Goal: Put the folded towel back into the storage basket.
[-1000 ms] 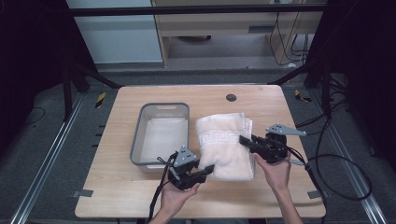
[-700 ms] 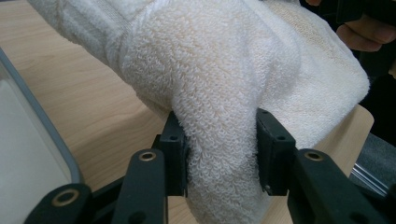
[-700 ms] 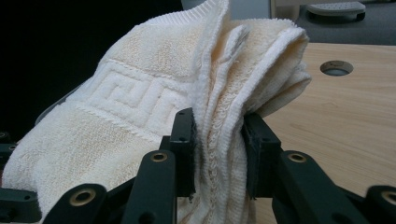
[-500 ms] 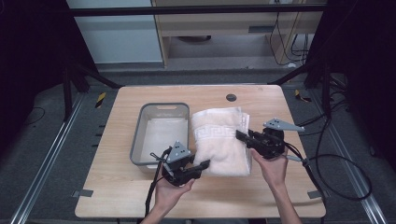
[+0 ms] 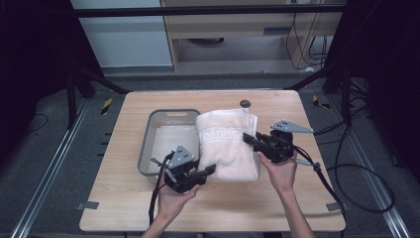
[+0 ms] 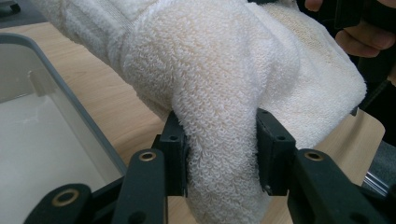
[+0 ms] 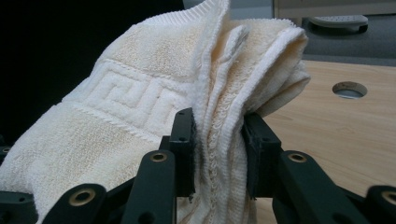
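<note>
Though thick, folded towel (image 5: pixel 225 144) looks soft, light, floppy: sags betw. holds. Located over tabletop (image 5: pixel 307 198), beside grey bin (image 5: pixel 148 148). Left gripper (image 6: pixel 219 154) clamped on near corner bunch; right gripper (image 7: pixel 217 154) clamped on layered edge. Best hold: whole-stack edges, w/ all layers.

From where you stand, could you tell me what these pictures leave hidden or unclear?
- Left claw tips: left gripper view, buried in the towel fold.
- Table under the towel: high view, covered by it.
- Bin far side: left gripper view, cut by the frame edge.
- Right claw pads: right gripper view, behind towel layers.
</note>
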Action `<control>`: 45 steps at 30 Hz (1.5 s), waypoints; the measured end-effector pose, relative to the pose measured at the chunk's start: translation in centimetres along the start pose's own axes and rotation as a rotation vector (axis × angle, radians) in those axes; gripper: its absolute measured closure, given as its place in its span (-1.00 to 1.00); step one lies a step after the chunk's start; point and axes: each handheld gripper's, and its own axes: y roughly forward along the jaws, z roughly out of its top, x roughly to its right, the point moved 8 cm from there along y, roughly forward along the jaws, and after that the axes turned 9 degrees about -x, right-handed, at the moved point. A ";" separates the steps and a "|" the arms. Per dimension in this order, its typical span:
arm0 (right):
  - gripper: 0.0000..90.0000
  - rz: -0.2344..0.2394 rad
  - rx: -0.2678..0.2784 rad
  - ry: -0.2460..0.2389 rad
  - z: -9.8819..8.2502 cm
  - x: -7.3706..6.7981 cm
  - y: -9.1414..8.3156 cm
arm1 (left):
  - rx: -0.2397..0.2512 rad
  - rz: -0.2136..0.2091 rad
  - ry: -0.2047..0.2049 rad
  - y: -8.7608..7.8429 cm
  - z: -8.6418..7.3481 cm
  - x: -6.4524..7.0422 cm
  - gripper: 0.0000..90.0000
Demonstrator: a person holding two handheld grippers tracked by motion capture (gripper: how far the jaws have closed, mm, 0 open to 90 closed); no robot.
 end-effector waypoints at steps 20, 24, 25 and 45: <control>0.53 0.013 0.024 -0.037 3.5 -3.2 2.2 | 0.031 0.033 -0.028 -3.4 0.9 -3.6 0.34; 0.53 0.015 0.021 -0.041 4.0 -3.8 3.0 | 0.026 0.039 -0.035 -3.8 0.9 -4.4 0.34; 0.53 0.015 0.020 -0.043 4.1 -3.9 3.2 | 0.028 0.042 -0.037 -4.0 1.0 -4.6 0.34; 0.53 0.047 0.020 -0.051 5.8 -6.5 6.9 | 0.018 0.071 -0.070 -6.5 0.6 -8.5 0.34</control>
